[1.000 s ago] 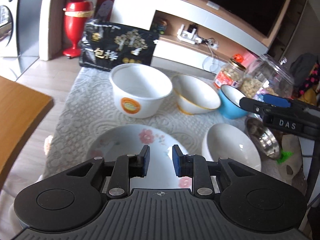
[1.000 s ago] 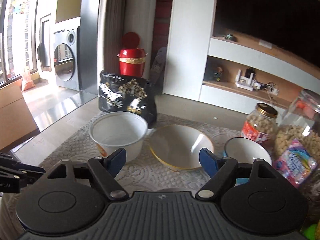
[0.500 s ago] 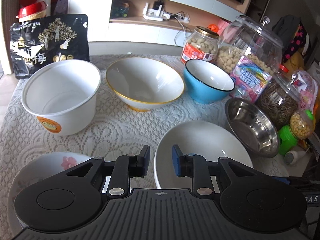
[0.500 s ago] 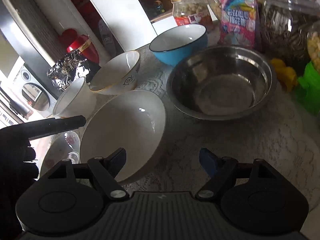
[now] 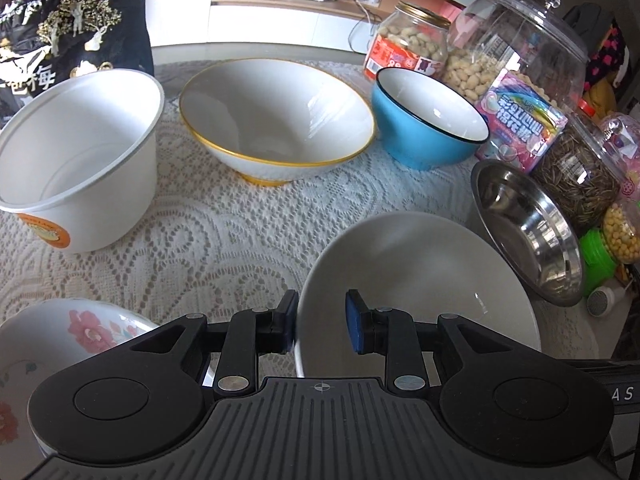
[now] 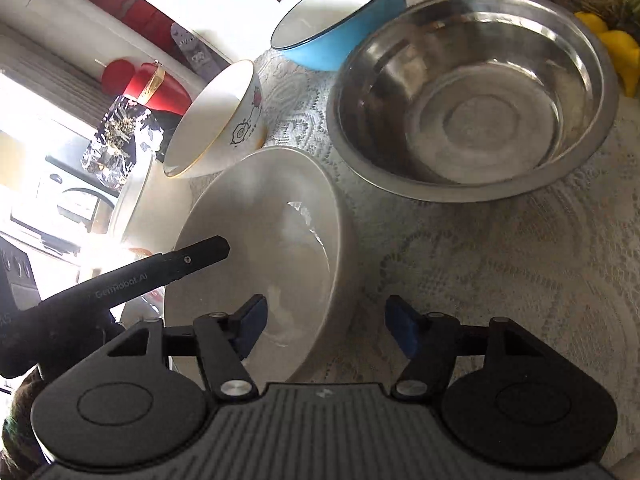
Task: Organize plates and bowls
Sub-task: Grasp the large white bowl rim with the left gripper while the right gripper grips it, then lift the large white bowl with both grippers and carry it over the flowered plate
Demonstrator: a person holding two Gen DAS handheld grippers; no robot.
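Note:
A plain white bowl [image 5: 416, 288] sits on the lace cloth near me. My left gripper [image 5: 321, 326] is open a little, with the bowl's near-left rim between its fingers. My right gripper [image 6: 325, 326] is wide open and straddles the same bowl's [image 6: 264, 248] right rim. Behind stand a white paper tub [image 5: 80, 152], a gold-rimmed bowl [image 5: 276, 116], a blue bowl [image 5: 428, 120] and a steel bowl [image 5: 528, 232]. A flowered plate [image 5: 60, 340] lies at the near left. The steel bowl also shows in the right wrist view [image 6: 476, 92].
Snack jars [image 5: 516, 44], a candy packet [image 5: 520, 120] and a seed jar [image 5: 576, 176] crowd the right edge. A black foil bag [image 5: 72, 28] stands at the back left. The left gripper's finger [image 6: 160, 272] reaches over the white bowl in the right wrist view.
Both grippers have moved in low onto the plain white bowl from either side. The left swung right from the flowered plate; the right dropped from a high view. Jaw openings look unchanged.

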